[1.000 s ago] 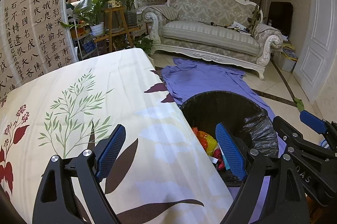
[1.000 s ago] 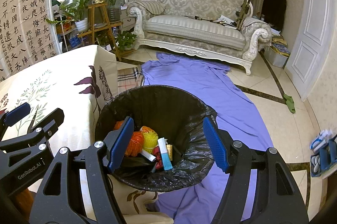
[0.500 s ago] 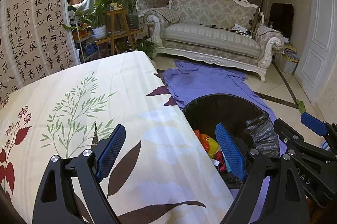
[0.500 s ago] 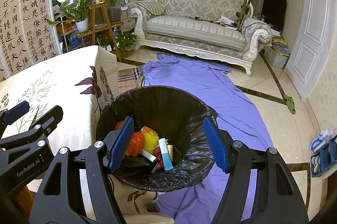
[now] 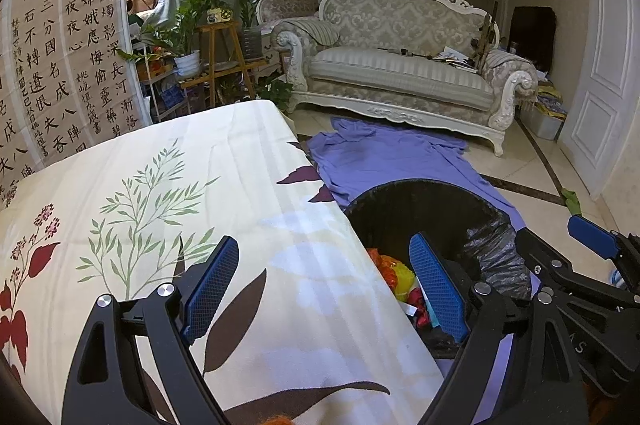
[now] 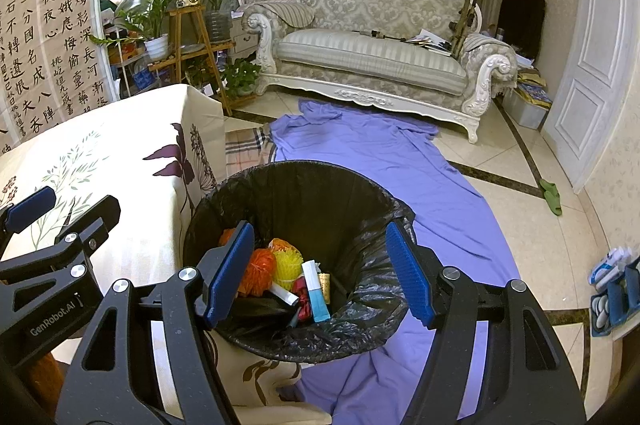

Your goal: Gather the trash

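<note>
Right wrist view: your right claw (image 6: 320, 275) hangs spread and empty over the black-lined bin (image 6: 298, 181), trash (image 6: 280, 265) piled at its near left. Your left claw (image 5: 324, 289), also apart, hovers over the floral bench (image 5: 160, 209), bin just right.

Both grippers, the left gripper (image 5: 324, 285) and the right gripper (image 6: 320, 271), have matte black plastic frames, silver round screws and blue textured finger pads (image 6: 229, 269) (white "GenRobot.AI" lettering marks one).
</note>
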`<state>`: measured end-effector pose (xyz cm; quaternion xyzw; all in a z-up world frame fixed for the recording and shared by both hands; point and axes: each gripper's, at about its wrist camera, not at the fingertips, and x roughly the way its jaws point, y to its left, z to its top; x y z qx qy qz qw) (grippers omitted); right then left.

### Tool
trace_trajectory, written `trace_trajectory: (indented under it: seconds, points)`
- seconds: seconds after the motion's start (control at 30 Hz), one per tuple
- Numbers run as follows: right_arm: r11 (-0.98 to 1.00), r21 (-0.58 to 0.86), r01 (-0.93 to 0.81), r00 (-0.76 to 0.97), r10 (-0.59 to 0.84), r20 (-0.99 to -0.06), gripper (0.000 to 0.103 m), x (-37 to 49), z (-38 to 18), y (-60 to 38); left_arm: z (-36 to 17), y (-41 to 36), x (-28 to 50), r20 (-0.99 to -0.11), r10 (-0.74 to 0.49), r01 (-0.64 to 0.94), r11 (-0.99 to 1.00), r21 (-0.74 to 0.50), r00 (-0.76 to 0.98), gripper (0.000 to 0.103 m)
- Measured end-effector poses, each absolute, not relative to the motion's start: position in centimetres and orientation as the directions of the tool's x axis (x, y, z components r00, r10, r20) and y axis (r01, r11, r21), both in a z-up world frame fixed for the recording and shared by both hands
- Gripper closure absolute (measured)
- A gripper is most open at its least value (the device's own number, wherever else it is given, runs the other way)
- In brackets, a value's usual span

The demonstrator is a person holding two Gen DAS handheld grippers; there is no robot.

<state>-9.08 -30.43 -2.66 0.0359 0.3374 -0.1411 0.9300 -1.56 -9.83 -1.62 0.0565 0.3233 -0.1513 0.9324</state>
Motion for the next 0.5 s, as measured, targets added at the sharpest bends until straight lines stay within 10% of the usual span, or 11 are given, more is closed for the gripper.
trace_trajectory:
  seconds: [0.5]
  points:
    - [0.957,-0.029,0.287,0.732,-0.239,-0.638,0.036,-9.08,-2.66,-30.29,-1.58,-9.29,-1.26,-0.625,-0.272,0.331,0.943,-0.023,0.731,0.018]
